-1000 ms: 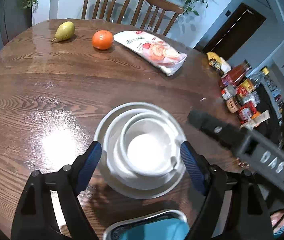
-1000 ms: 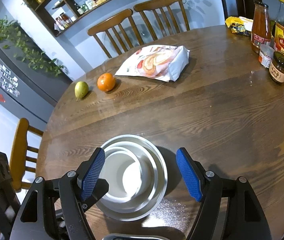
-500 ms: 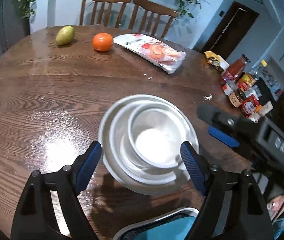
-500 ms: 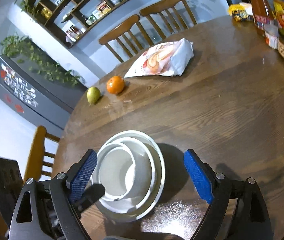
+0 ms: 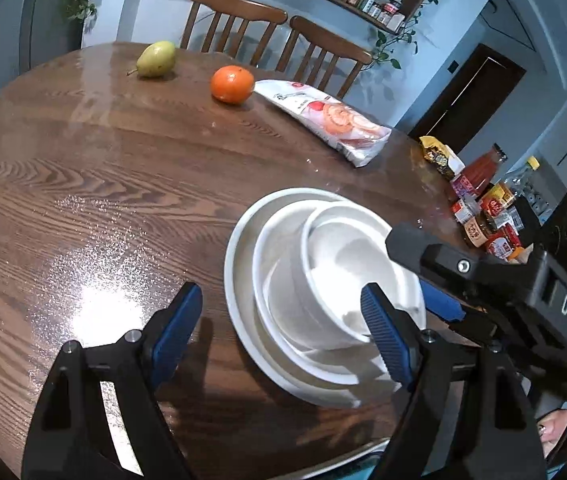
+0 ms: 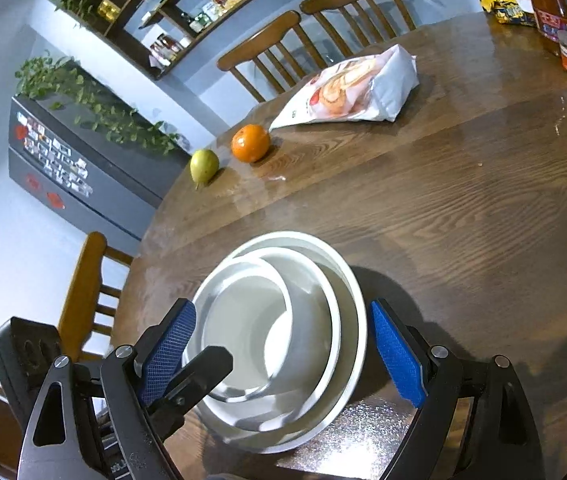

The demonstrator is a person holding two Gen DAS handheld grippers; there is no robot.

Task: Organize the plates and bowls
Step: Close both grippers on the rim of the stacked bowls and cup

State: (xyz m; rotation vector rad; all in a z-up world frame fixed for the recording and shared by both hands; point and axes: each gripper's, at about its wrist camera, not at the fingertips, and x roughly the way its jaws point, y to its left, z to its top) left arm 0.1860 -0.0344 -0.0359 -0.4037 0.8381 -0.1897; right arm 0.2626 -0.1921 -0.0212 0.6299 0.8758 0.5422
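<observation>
Bowls (image 6: 283, 320) nested (on plate (image 6: 353, 344)); right gripper (image 6: 283, 354) fingers apart

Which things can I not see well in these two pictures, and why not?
- Stack of white dishes: the left view hides its near right rim behind a left gripper finger and the right gripper. In the right view, a right gripper finger and a left one cover its near left rim.
- How many dishes are nested: uncertain in both views.
- Jars and bottles: labels too small in the left view; cut by the edge in the right view.
</observation>
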